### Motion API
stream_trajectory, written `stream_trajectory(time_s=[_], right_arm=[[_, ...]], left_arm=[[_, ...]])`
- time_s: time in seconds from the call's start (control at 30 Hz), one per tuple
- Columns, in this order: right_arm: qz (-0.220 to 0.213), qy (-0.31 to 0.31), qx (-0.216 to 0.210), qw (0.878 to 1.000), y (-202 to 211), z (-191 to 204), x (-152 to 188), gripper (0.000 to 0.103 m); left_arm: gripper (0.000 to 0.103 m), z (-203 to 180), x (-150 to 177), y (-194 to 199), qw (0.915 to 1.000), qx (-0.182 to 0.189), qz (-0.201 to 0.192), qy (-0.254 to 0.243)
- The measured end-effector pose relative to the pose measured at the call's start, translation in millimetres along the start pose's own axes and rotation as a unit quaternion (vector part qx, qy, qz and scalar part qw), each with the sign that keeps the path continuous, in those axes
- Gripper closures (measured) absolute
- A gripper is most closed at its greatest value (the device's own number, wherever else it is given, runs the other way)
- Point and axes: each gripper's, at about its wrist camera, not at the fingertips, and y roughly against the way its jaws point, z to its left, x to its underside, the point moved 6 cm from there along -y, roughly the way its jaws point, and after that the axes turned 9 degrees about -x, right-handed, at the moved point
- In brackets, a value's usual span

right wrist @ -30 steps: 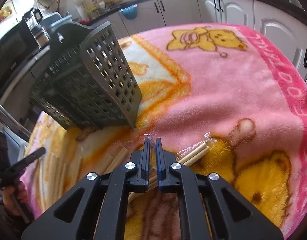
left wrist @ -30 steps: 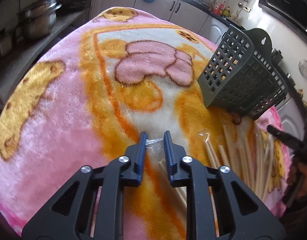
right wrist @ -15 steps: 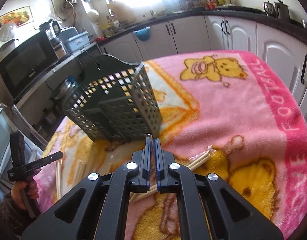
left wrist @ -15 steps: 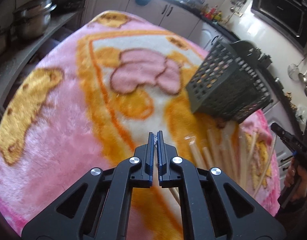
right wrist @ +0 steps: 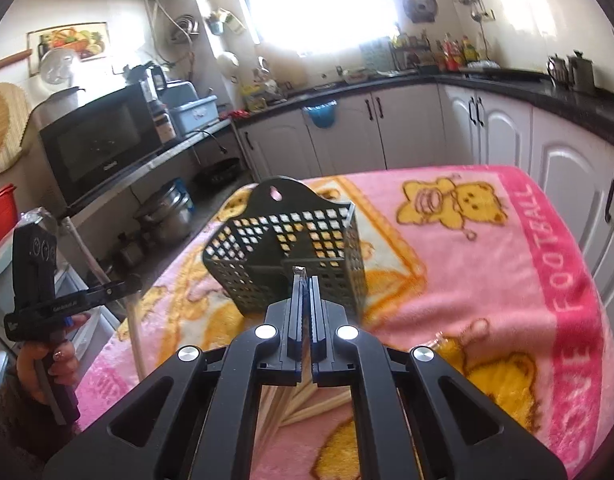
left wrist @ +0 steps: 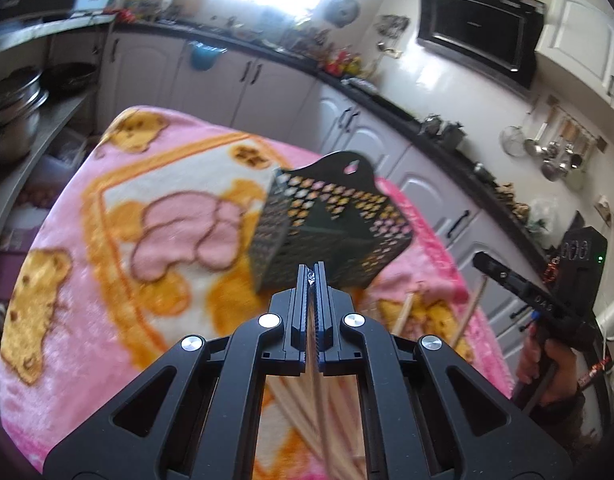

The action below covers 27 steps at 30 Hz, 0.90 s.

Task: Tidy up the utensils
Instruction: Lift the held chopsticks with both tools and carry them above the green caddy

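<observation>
Left wrist view, clear wrapper pinched in clenched jaws, chopsticks dangling below.

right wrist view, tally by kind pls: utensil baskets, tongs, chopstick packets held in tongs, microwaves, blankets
utensil basket: 1
tongs: 2 (left tongs, right tongs)
chopstick packets held in tongs: 2 (one in the left, one in the right)
microwave: 1
pink blanket: 1
total: 7
</observation>
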Motion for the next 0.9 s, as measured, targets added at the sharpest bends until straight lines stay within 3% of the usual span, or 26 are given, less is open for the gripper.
stream_trajectory(time_s=[0.47, 0.9], right_arm=[[-0.037, 0.036, 0.002, 0.999, 30.2, 34.7, -19.3, 0.101], [-0.084, 0.06, 0.004, 0.995, 58.8, 49.5, -50.3, 0.101]], left_arm=[[0.102, -69.1, -23.8, 12.7, 0.9947, 0.074, -0.027, -0.067], [0.102, -107.1, -53.1, 20.3, 0.9884, 0.106, -0.06, -0.091]])
